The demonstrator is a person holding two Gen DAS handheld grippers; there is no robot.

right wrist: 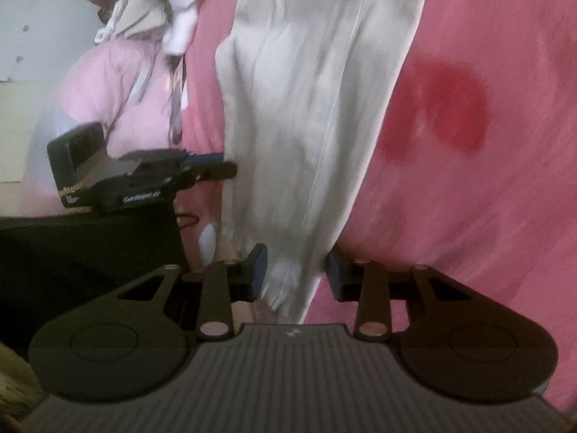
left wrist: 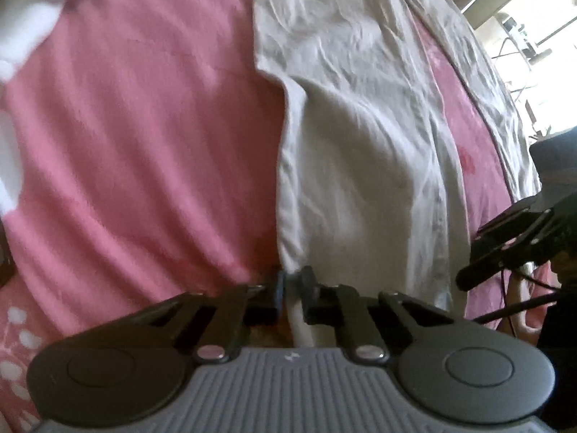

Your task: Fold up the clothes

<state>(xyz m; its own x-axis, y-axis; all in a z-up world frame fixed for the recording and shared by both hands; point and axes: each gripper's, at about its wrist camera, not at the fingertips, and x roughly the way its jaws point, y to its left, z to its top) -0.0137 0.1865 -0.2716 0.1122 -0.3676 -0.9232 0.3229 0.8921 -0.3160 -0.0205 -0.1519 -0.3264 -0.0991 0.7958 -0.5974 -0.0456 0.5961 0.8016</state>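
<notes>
A pink bedspread (left wrist: 137, 126) covered the bed and carried a darker red blotch (right wrist: 450, 108) on its right side. Across it lay a cream garment (left wrist: 360, 108), long and creased, with a pale seam running down its length; it may have been trousers, though the blur left that unsettled. A heap of other clothes (right wrist: 151, 11), white, beige and pale pink, sat at the far left of the bed.

The left claw (left wrist: 293, 285) was pressed nearly together on the near left edge of the cream garment, a thin fold of cloth showing between its pads. The right claw (right wrist: 295, 274) stood spread, its pads on either side of the garment's narrow, frayed near end, with cloth between them but not pinched.

Judged risks from this arrangement:
- With only one corner gripped, a lift would probably drag the garment askew and spoil the fold line.
- The left pinch held little cloth near the hem, so it could slip under tension.
- If the right claw closed low, it might catch the bedspread along with the garment.
- The existing creases would likely be folded in unless smoothed.

Both views were motion-blurred, so the finer contact could not be confirmed.
</notes>
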